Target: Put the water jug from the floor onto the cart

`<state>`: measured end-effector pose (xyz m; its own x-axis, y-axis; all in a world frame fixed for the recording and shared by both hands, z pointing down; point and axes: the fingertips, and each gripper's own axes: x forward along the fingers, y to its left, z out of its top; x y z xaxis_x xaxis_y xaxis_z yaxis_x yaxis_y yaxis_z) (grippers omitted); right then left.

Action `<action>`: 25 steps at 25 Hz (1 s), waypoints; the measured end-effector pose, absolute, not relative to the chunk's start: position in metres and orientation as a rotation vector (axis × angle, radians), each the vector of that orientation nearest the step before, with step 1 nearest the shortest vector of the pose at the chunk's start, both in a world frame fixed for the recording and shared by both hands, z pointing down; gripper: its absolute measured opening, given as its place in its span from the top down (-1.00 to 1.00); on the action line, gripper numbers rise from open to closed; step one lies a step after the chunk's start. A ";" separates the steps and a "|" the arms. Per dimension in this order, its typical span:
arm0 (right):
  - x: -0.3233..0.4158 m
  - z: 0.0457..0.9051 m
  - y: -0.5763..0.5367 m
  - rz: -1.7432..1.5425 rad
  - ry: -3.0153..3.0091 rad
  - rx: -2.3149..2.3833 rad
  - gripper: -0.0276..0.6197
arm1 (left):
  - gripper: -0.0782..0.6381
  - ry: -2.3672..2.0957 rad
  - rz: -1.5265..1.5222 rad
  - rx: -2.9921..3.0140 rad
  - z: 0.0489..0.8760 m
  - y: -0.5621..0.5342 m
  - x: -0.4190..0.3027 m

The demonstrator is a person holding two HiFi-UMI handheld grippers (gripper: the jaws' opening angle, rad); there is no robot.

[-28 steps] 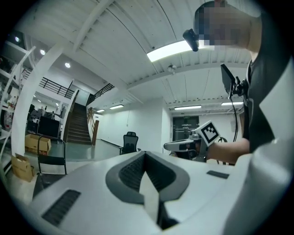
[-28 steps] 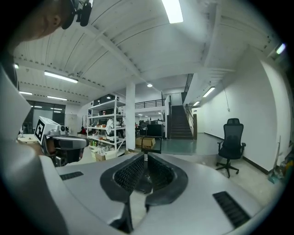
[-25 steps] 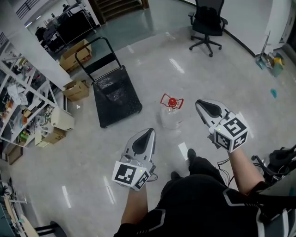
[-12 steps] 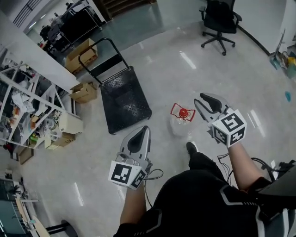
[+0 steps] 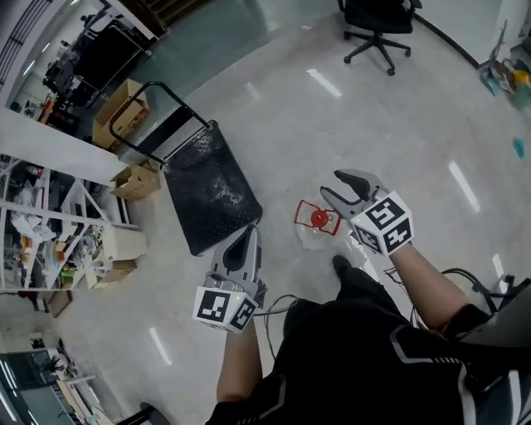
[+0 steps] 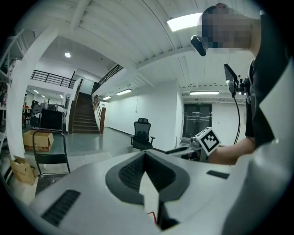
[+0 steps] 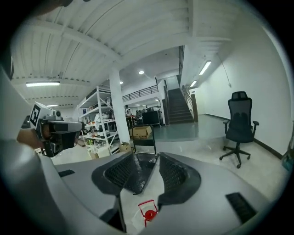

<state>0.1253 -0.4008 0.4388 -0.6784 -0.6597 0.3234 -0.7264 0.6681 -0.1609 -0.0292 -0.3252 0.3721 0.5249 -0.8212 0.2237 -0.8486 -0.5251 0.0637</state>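
Note:
The water jug (image 5: 315,224) is clear plastic with a red cap and a red handle, and it stands on the pale floor. My right gripper (image 5: 331,188) hovers just right of and above it; its jaws are opening, with nothing between them. The right gripper view shows the jug (image 7: 148,214) below the spread jaws of that gripper (image 7: 148,157). My left gripper (image 5: 250,232) is shut and empty, left of the jug and near the cart's front edge. The black flat cart (image 5: 212,189), with its upright loop handle, stands left of the jug.
A black office chair (image 5: 377,23) stands at the far right. Cardboard boxes (image 5: 121,106) and cluttered white shelving (image 5: 41,224) line the left side. The person's shoe (image 5: 342,266) is on the floor just behind the jug. Stairs (image 6: 85,112) rise in the background.
Both grippers have moved forward toward the jug, the right one now close beside it. The right jaws have gone from shut to wide apart. The left stays shut.

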 end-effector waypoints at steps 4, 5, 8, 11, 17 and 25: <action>0.130 0.491 -0.430 0.577 -2.582 1.139 0.39 | 0.81 -1.353 0.347 2.552 0.413 -0.353 -0.020; 0.131 0.507 -0.434 0.616 -2.561 1.149 0.39 | 0.81 -1.332 0.368 2.535 0.427 -0.358 -0.020; 0.133 0.558 -0.442 0.717 -2.486 1.167 0.39 | 0.81 -1.274 0.434 2.475 0.474 -0.371 -0.018; 0.133 0.615 -0.439 0.868 -2.383 1.167 0.39 | 0.81 -1.189 0.488 2.390 0.528 -0.379 -0.017; 0.132 0.720 -0.425 1.135 -2.182 1.167 0.39 | 0.81 -1.121 0.625 2.302 0.629 -0.390 -0.018; 0.138 0.838 -0.388 1.361 -1.931 1.196 0.39 | 0.81 -0.954 0.752 2.120 0.747 -0.361 -0.018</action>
<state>0.1381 -0.3876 0.8382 -0.4967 -0.3761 0.7822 -0.8631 0.1196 -0.4906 -0.0178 -0.3609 0.7467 0.5635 -0.4009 0.7223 -0.7962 -0.4967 0.3454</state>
